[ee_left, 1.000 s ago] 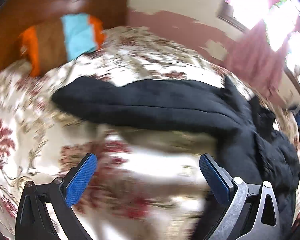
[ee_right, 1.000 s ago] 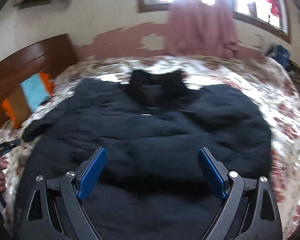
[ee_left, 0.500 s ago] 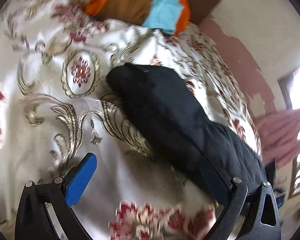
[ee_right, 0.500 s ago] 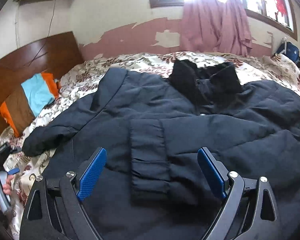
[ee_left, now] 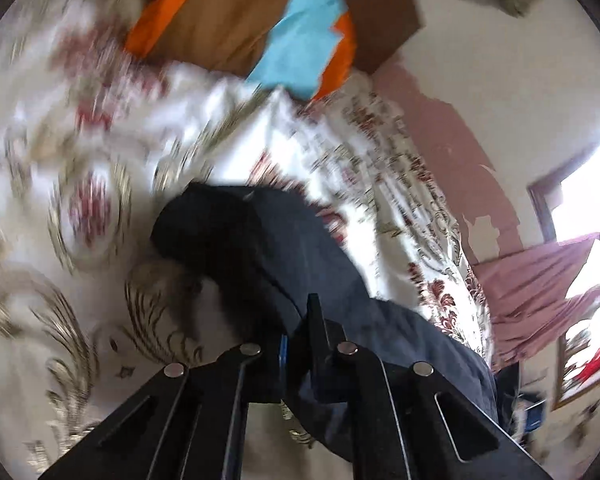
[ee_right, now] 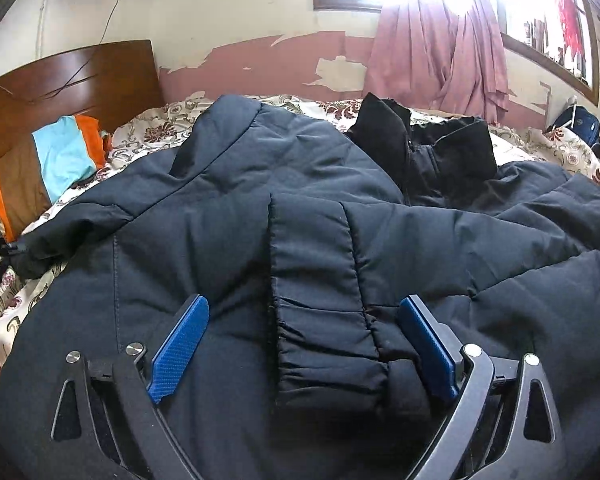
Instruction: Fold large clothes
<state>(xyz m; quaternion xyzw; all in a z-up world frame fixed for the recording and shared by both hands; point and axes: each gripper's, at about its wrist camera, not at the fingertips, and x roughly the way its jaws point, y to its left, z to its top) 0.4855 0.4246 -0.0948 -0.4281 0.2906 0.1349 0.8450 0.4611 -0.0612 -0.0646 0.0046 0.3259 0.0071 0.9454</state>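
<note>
Two grippers work over one dark padded jacket (ee_right: 300, 208) that lies spread across the bed (ee_left: 80, 280), on its floral bedspread. Your left gripper (ee_left: 296, 344) has just been closing, and its fingers now meet clenched on the jacket's left sleeve (ee_left: 268, 248); dark fabric sits pinched between them, while the cuff end reaches away toward 11 o'clock over the cover. Your right gripper (ee_right: 304, 344) hangs low over the jacket's front with its blue fingers (ee_right: 180, 344) released and wide apart; the other sleeve's gathered cuff (ee_right: 324, 320) lies folded across the body between them, close against the finger at 3 o'clock. The collar (ee_right: 424, 148) stands at 1 o'clock. At 10 o'clock, an orange, brown and light-blue pillow (ee_right: 48, 168) leans on the wooden headboard (ee_right: 72, 76).
</note>
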